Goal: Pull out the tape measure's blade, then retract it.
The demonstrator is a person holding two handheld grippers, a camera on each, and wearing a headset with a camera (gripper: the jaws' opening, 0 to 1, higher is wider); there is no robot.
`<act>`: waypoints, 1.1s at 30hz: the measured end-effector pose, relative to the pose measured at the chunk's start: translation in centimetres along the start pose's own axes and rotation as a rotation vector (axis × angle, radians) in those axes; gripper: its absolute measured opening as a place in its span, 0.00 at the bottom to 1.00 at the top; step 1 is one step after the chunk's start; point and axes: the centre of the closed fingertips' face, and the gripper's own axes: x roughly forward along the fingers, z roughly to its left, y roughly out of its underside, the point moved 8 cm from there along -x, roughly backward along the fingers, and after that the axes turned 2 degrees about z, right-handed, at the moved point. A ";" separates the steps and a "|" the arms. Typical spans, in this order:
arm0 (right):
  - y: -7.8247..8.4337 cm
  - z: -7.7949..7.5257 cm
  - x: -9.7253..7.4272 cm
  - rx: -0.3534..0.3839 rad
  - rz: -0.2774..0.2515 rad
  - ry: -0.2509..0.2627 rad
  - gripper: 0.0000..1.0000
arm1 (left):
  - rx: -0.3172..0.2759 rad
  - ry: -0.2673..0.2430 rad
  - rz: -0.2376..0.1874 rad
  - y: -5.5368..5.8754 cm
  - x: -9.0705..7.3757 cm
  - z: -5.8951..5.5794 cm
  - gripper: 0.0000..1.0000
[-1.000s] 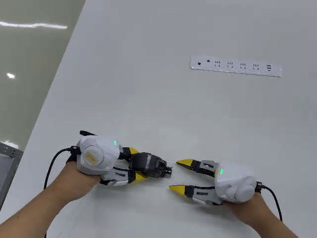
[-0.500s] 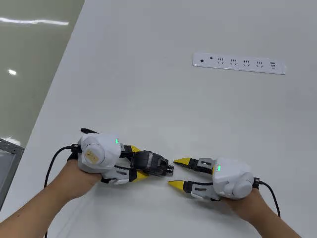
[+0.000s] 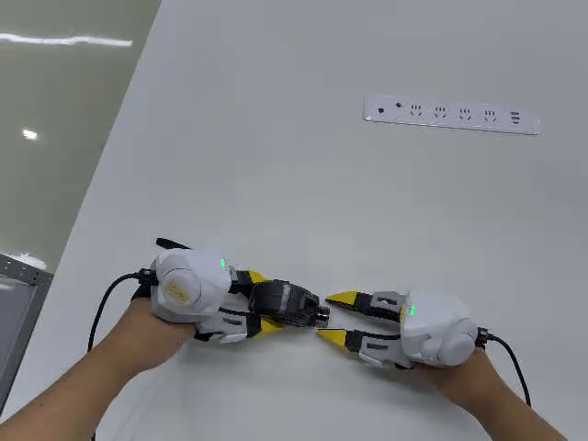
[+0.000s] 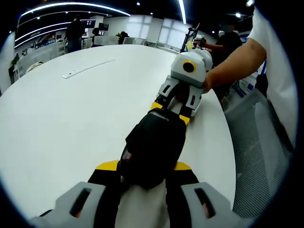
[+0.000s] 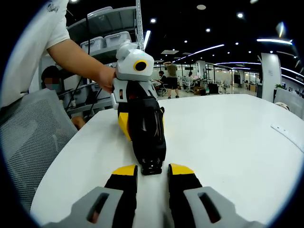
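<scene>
Left side: my left gripper (image 3: 261,301) clamped on black tape measure (image 3: 289,304). Case is low over white table (image 3: 276,165), nose pointing right, end hook at nose.

Centre: tape measure's nose sits between yellow jaws of my right gripper (image 3: 336,318), jaws parted. From right gripper view I can't say whether jaws touch hook; looks like thin gap each side. Person's hand behind each gripper, cables trailing back.

Far right, well apart from both grippers: white power strip (image 3: 450,115) flat on table.
</scene>
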 end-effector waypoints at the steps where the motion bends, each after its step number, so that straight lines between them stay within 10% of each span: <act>1: 0.0 0.0 0.0 -0.001 0.000 0.000 0.25 | 0.002 0.000 0.000 0.0 0.0 0.0 0.34; 33: 0.2 0.0 0.5 -0.032 -0.007 -0.005 0.15 | -0.001 0.000 0.003 0.1 0.1 0.1 0.33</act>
